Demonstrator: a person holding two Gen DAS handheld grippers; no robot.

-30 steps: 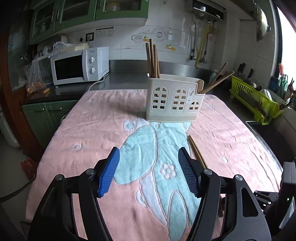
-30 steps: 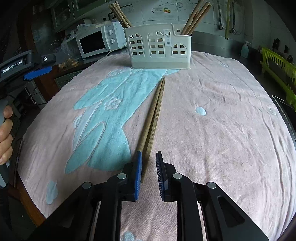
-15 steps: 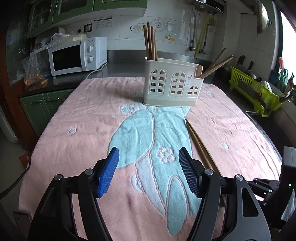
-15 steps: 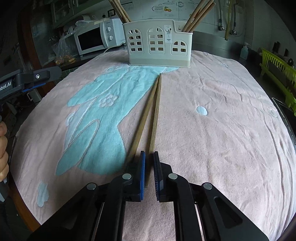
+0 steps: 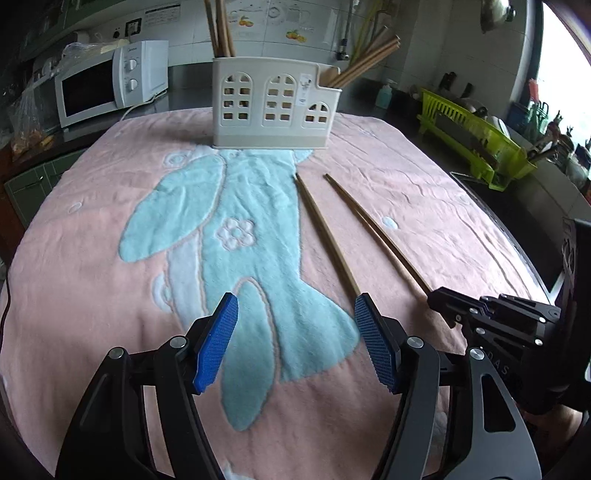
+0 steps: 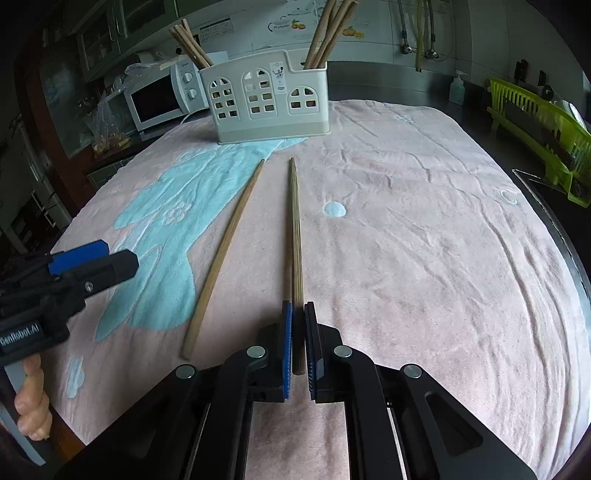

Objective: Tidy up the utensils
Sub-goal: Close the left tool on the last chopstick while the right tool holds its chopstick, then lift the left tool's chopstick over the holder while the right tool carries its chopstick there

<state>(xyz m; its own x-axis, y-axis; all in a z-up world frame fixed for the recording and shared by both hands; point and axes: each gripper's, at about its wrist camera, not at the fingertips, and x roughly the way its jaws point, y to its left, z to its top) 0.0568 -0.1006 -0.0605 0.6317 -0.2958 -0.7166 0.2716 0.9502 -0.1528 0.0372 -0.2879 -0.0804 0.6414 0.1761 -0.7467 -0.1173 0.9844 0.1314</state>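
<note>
right gripper (image 6: 298,334) bottom centre of right wrist frame, jaws narrow, clamped on near end of right chopstick (image 6: 294,236). blue pads (image 6: 287,347) pressed to either side of the stick. stick runs straight up frame centre, tip toward utensil holder (image 6: 266,98); cannot tell if lifted off the towel (image 6: 424,258) or resting on it.

left chopstick (image 6: 225,254) loose on towel, just left of the gripped one, angled, far tip near holder base, not touching the other stick.

left gripper (image 5: 295,347) bottom centre of left wrist frame, jaws wide, nothing between pads, above the blue pattern (image 5: 255,236) on the pink towel. same gripper also visible at left edge of right wrist frame, with fingers of the hand (image 6: 33,402) on its handle.

holder upright at top centre of both frames, white plastic with window cutouts, on far part of towel. chopstick bundles (image 6: 327,33) sticking out of both end compartments.

microwave (image 5: 110,83) upper left on counter behind. green dish rack (image 5: 476,144) at right edge.
</note>
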